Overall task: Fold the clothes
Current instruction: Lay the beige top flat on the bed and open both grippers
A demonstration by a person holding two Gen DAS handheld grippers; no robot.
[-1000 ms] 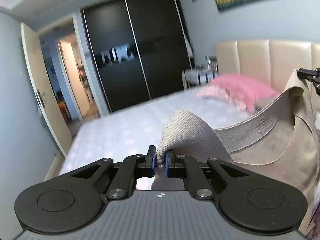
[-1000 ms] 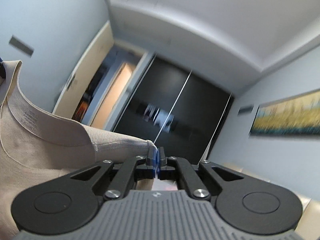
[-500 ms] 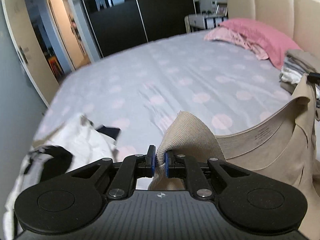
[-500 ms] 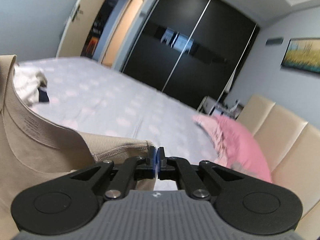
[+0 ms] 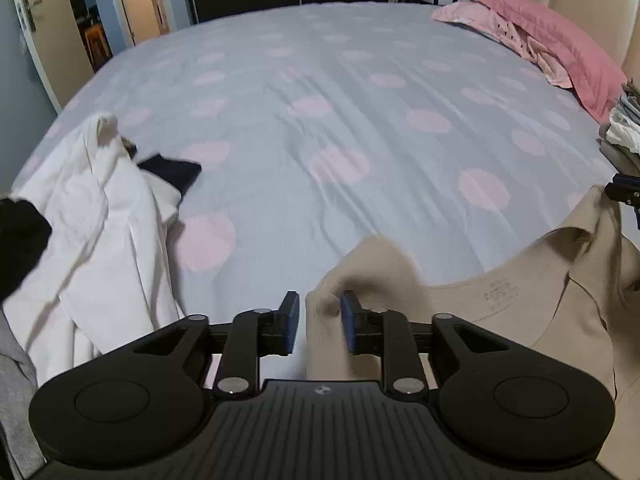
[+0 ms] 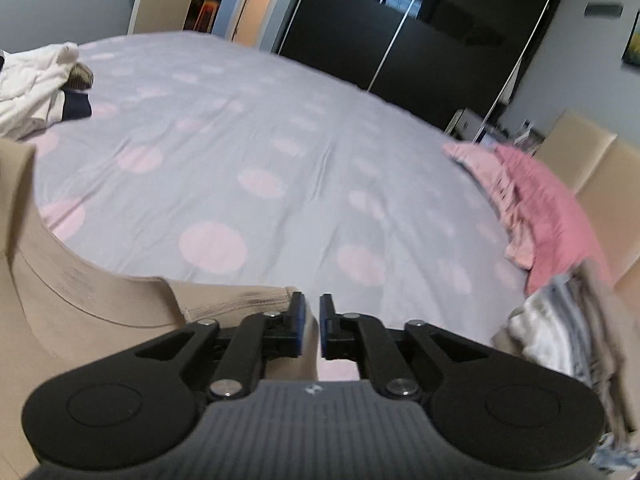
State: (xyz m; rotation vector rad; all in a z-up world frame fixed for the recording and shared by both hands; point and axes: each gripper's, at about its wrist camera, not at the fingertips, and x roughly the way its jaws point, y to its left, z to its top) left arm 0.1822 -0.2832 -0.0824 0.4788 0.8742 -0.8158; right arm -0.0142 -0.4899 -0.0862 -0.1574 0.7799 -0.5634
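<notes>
Two grippers, left (image 5: 319,322) and right (image 6: 310,326), are opening, releasing the beige ribbed cotton shirt (image 5: 500,300) they were clamping earlier; it is sagging onto the bed.

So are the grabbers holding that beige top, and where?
Not gripping now. Both jaws are opening: a shoulder fold of the beige top sits loose inside the left gripper; the right gripper is letting go beside its edge.

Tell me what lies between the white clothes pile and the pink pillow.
Only bare polka-dot sheet between white clothes pile and pink pillow, per the left wrist view.
</notes>
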